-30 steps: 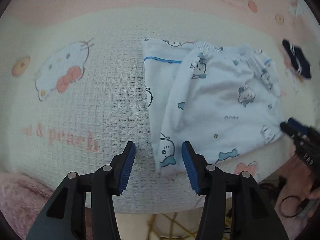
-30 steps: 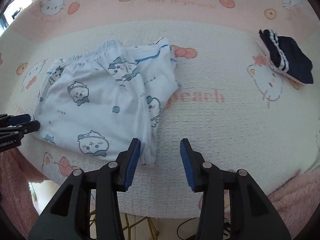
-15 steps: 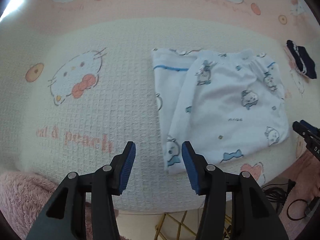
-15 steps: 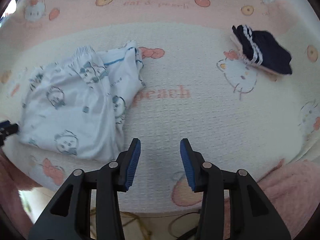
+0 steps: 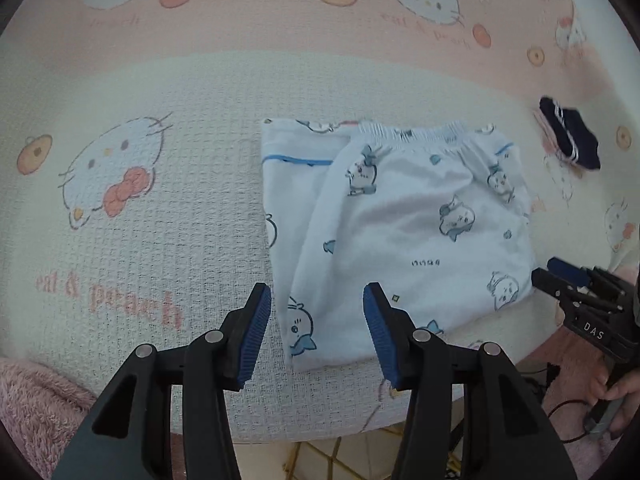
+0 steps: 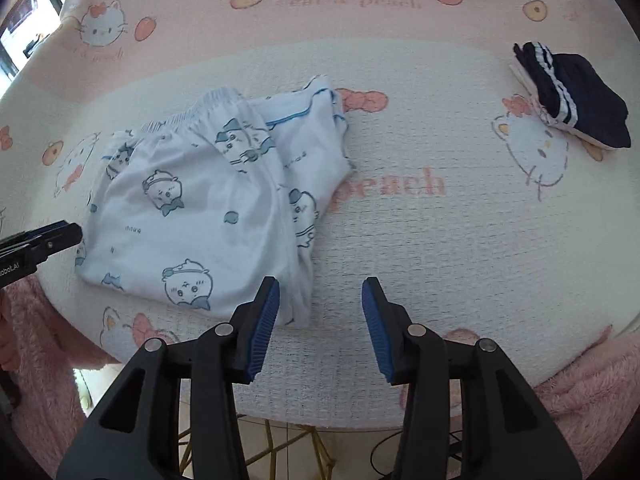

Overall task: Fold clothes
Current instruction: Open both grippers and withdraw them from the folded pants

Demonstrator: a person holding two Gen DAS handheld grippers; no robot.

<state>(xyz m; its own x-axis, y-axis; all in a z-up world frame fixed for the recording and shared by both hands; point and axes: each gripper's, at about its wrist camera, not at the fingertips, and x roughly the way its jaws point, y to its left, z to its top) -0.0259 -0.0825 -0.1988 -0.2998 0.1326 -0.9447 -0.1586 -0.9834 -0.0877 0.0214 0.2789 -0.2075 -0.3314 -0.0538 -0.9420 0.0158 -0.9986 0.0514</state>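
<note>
While both grippers gape empty, folded pants (image 5: 400, 224) lie just beyond them.

**Soft daylight, fisheye bending, mild softness**

Both wrist views are evenly and fairly brightly lit by diffuse, slightly cool light. In the right wrist view a bright window patch (image 6: 16, 36) sits far up and left of the right gripper (image 6: 318, 300), blown out to near white. Shadows are faint: only a thin soft one lies under the near hem of the folded white pants (image 6: 208, 216), just left of the tongs. No glare shows on the blanket (image 6: 460, 240).

Black vignette closes every corner, and straight lines bow hard toward the rims. In the left wrist view the print left of the left gripper (image 5: 316, 304) looks smeared and doubled; the far blanket border is washed and soft.
</note>
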